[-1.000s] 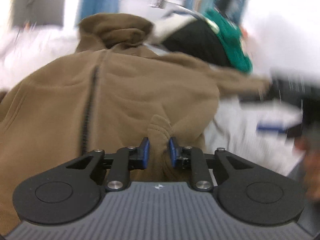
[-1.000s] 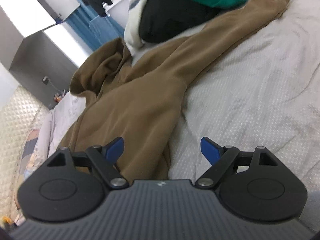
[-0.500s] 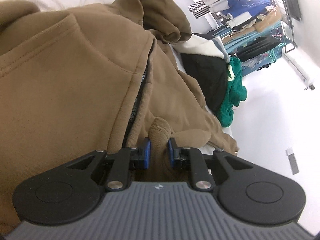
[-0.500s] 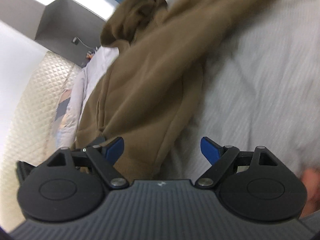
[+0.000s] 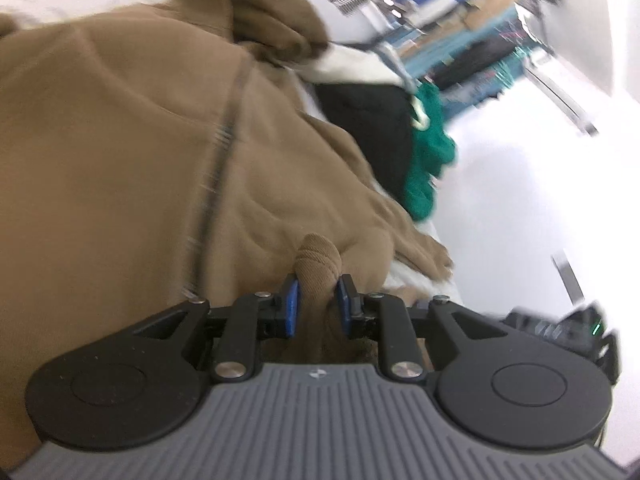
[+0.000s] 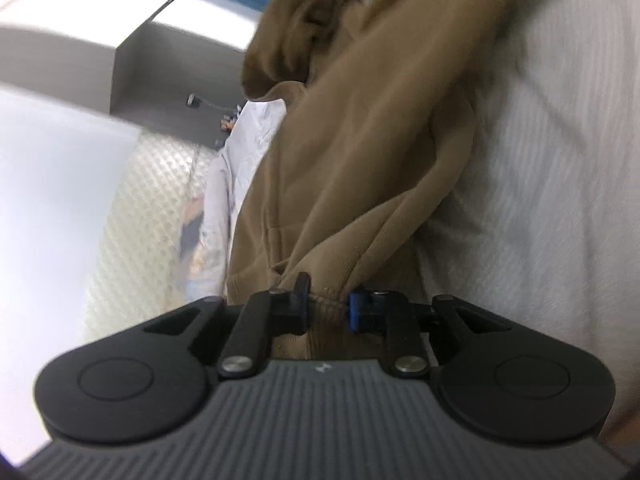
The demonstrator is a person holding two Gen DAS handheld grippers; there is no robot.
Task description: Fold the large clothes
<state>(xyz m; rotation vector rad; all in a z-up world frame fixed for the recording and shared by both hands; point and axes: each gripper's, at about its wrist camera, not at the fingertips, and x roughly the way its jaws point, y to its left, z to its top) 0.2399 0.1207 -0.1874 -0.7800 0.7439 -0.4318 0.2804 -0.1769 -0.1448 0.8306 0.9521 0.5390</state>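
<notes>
brown hoodie [image 5: 120, 152] runs off-frame; far clutter [image 5: 460, 40] perhaps clothing.

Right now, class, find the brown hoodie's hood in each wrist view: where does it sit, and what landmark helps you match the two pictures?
Left wrist view: the hood sits top centre, above the zip.
Right wrist view: the hood sits top centre, left of the grey bedspread.
Shared landmark: the hoodie's ribbed hem, pinched in each gripper.

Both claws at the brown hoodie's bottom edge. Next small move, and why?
Probably lift both ends of the hem together. The left claw already pinches a bunched fold of the brown hoodie; the right claw is closing, with ribbed hem between its pads. The hoodie lies rumpled on the grey bedspread, so raising the edge should straighten it for the fold.
</notes>
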